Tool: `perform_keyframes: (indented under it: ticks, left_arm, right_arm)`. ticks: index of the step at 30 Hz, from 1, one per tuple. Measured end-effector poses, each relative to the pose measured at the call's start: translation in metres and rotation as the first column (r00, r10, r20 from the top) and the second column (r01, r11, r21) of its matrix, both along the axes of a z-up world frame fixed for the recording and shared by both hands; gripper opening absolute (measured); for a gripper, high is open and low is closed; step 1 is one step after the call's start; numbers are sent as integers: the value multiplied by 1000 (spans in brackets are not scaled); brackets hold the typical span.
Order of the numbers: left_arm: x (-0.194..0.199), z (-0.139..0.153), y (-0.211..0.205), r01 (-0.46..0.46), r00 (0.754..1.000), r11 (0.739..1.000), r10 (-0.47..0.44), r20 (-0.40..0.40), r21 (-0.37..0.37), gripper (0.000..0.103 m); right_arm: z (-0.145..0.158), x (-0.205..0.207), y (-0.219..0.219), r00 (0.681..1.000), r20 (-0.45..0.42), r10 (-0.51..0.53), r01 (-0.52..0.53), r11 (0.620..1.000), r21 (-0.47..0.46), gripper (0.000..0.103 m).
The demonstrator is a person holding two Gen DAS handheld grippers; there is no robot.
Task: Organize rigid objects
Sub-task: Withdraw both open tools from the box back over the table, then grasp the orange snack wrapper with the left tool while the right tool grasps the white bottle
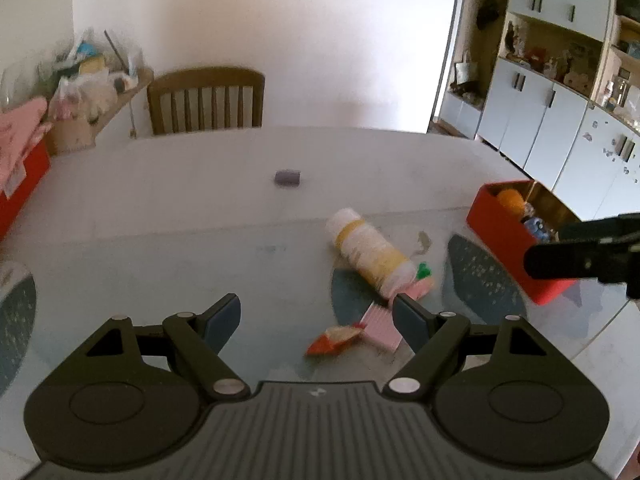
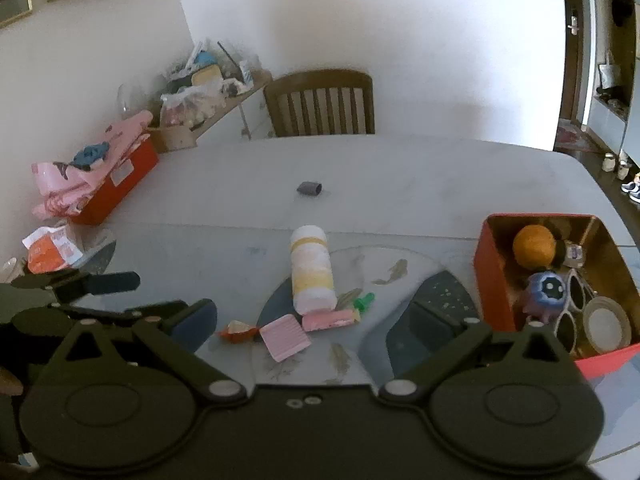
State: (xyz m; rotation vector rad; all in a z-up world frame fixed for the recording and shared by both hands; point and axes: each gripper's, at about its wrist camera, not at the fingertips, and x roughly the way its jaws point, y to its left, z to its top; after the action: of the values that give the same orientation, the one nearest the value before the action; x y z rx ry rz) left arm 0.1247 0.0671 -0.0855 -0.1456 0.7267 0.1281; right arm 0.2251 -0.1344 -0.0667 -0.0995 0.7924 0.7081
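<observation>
A white and yellow bottle point(image 1: 370, 254) point(image 2: 312, 270) lies on its side mid-table. Near its base sit a green piece point(image 2: 364, 302), a pink packet point(image 2: 328, 320), a pink ribbed block point(image 1: 382, 326) point(image 2: 285, 338) and an orange wrapper point(image 1: 336, 340) point(image 2: 236, 332). My left gripper point(image 1: 318, 320) hovers open just short of the wrapper, with nothing between its fingers. My right gripper point(image 2: 316, 320) is open over the same pile, also holding nothing. The red box point(image 1: 504, 236) point(image 2: 492, 280) at right holds an orange ball point(image 2: 534, 246), a blue toy point(image 2: 546, 292), sunglasses and a tape roll.
A small dark grey piece point(image 1: 287, 178) point(image 2: 309, 188) lies alone farther back. A second red box point(image 2: 120, 184) with pink cloth stands at the table's left edge, an orange and white packet point(image 2: 52, 250) in front of it. A wooden chair point(image 1: 206, 98) stands behind the table point(image 1: 160, 200).
</observation>
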Motion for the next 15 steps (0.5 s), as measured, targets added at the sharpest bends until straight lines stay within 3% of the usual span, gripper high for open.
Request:
perform_keyframes:
  ticks: [11,15]
  left_arm:
    - [12,-42,4,-30,998,999,29,-63,-13,82]
    - [19,-51,1,-3,998,1000,2,-67,-17,81]
  right_arm:
    - [-22,25,25,996,-39,82,-84,995,-45,89]
    - [-31,38,36,992,-51,115,-118,991,-61,84]
